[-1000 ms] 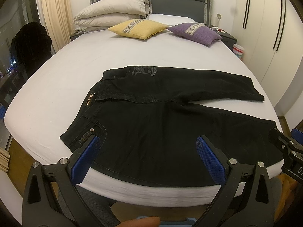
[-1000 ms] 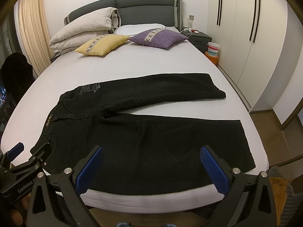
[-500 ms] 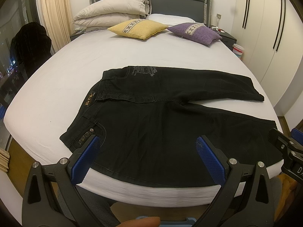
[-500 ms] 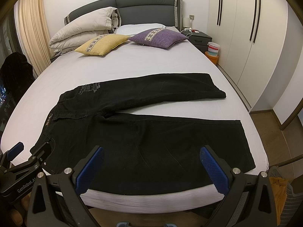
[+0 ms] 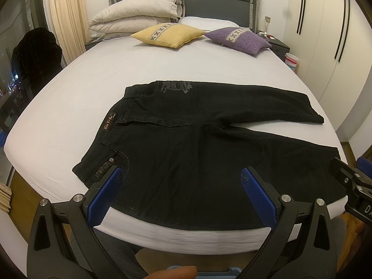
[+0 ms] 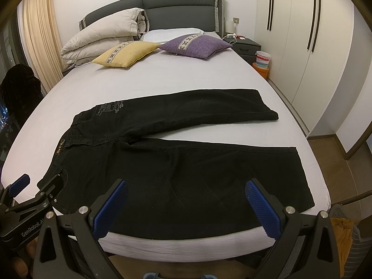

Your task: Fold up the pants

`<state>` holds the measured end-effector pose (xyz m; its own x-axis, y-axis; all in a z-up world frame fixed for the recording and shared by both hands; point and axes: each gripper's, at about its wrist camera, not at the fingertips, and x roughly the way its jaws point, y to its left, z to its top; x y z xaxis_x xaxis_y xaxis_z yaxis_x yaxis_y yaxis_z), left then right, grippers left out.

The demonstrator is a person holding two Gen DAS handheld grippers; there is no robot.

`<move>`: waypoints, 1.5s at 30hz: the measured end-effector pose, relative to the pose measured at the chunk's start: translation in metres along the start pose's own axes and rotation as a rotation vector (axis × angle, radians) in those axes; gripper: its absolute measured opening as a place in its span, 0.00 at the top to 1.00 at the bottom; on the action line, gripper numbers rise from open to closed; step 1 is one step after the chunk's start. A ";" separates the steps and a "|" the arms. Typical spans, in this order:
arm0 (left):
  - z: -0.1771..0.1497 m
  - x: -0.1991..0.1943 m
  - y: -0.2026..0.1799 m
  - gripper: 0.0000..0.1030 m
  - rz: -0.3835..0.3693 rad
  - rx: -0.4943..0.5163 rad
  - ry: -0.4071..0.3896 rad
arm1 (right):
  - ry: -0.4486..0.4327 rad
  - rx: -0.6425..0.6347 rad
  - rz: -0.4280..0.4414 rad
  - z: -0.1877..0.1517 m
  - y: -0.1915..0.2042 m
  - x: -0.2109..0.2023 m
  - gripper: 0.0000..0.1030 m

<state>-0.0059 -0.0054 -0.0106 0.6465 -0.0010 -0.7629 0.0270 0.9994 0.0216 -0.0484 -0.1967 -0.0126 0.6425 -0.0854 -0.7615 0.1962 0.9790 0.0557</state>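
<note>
Black pants (image 5: 197, 144) lie flat on the white bed (image 5: 97, 74), waistband to the left, both legs spread to the right; they also show in the right wrist view (image 6: 176, 162). My left gripper (image 5: 181, 186) is open and empty, hovering over the near hip and foot edge of the bed. My right gripper (image 6: 186, 200) is open and empty, over the near leg at the bed's front edge. The left gripper shows at the lower left of the right wrist view (image 6: 37, 190).
A yellow cushion (image 5: 167, 33), a purple cushion (image 5: 237, 38) and a folded duvet (image 5: 137, 15) lie by the headboard. A nightstand (image 6: 244, 46) and buckets (image 6: 262, 61) stand at the right by wardrobe doors (image 6: 302, 46). A dark garment (image 5: 34, 53) hangs at the left.
</note>
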 end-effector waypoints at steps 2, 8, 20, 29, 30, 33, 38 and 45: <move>0.000 0.000 0.000 0.00 0.000 0.000 0.000 | 0.001 -0.001 0.002 -0.002 0.001 0.001 0.00; 0.000 0.001 -0.001 0.00 0.001 0.001 0.001 | 0.004 -0.001 0.004 -0.004 0.002 0.002 0.00; 0.025 0.030 0.005 0.00 -0.038 0.150 -0.054 | -0.038 -0.152 0.199 0.014 -0.008 0.018 0.00; 0.136 0.166 0.047 0.00 -0.094 0.413 0.078 | -0.151 -0.673 0.325 0.111 -0.015 0.087 0.13; 0.152 0.185 0.052 0.00 -0.094 0.434 0.087 | -0.140 -0.727 0.342 0.122 -0.013 0.103 0.20; 0.193 0.239 0.063 0.00 -0.075 0.504 0.131 | -0.068 -0.804 0.398 0.153 -0.007 0.151 0.37; 0.247 0.323 0.082 0.00 -0.138 0.560 0.224 | -0.009 -0.801 0.484 0.194 -0.003 0.222 0.40; 0.270 0.400 0.096 0.00 -0.201 0.632 0.354 | 0.069 -0.797 0.517 0.222 0.010 0.300 0.40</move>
<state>0.4608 0.0806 -0.1396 0.3020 -0.0635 -0.9512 0.6199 0.7711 0.1453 0.3104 -0.2539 -0.0971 0.4580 0.3801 -0.8036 -0.6796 0.7324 -0.0409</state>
